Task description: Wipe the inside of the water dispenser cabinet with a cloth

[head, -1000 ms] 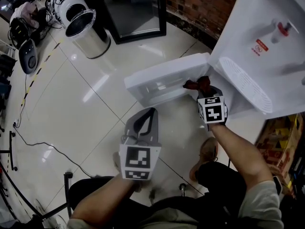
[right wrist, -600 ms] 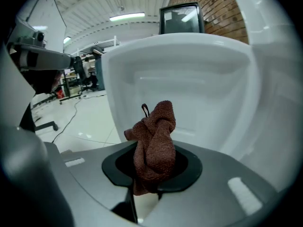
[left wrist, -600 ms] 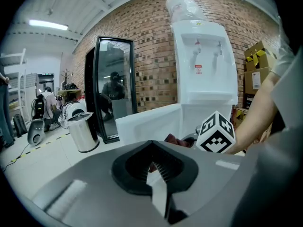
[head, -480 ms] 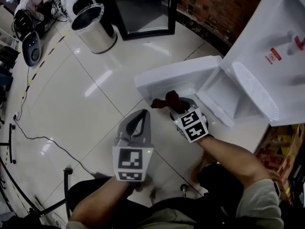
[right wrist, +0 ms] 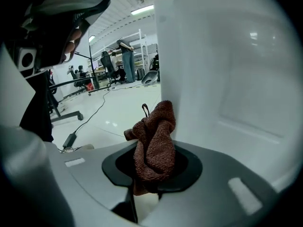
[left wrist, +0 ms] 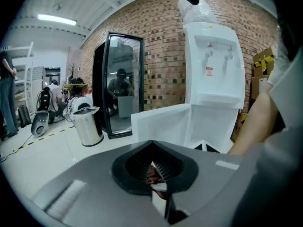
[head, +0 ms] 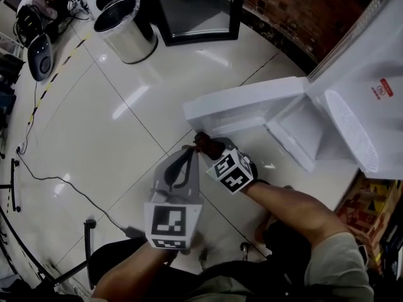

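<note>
Near the open door [head: 245,106], left of the cabinet [head: 296,128], the right tool [head: 217,155] grips the cloth [right wrist: 154,145]. The left tool [head: 187,151] is closed and empty. Wiping looks not under way; next, the cloth must go into the cabinet.

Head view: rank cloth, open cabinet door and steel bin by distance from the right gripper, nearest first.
1. Cloth, clamped in the right gripper.
2. Open cabinet door, just beyond, upper right.
3. Steel bin, far upper left.
</note>
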